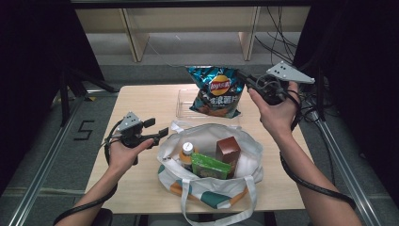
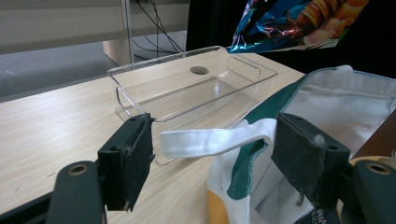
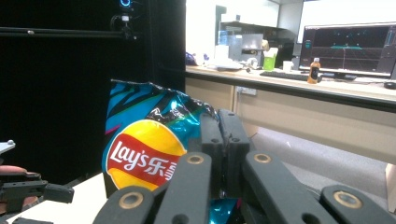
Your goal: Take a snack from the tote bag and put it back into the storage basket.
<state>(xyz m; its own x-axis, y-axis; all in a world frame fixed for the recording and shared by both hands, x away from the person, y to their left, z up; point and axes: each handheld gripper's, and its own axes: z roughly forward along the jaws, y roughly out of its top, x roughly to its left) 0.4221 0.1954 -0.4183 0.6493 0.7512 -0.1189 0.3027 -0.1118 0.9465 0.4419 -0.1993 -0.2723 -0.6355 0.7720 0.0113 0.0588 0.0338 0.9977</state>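
Wooden table (image 1: 141, 188) spans the centre of the high view, light top, dark floor around it.

Tote bag (image 1: 244, 146), white with teal and orange patches, sits lower centre, mouth open. One white handle loops toward the bottom edge; the other handle (image 2: 210, 141) runs across the middle of the left gripper view. Inside: brown carton (image 1: 228, 149) upright, green packet (image 1: 209, 166) in front of it, bottle (image 1: 187, 151) with a white cap at the bag's left.

Lay's chip bag (image 1: 217, 92), blue and teal foil, hangs upper centre of the high view, off the table, above the clear plastic tray (image 1: 183, 104). Tray lies just behind the tote, nothing visible inside; in the left gripper view it takes the upper middle, with a round hole in its far wall.

Right gripper (image 1: 245, 79), upper right of the high view: jaws pressed together, pinching the chip bag's top right edge. Right gripper view has the foil caught between the two black jaws at lower centre.

Left gripper (image 1: 157, 128), centre left, just beside the tote's left rim: jaws spread, pinching nothing. Its view has the white handle between the pads (image 2: 128, 158), but can't tell whether it touches them.
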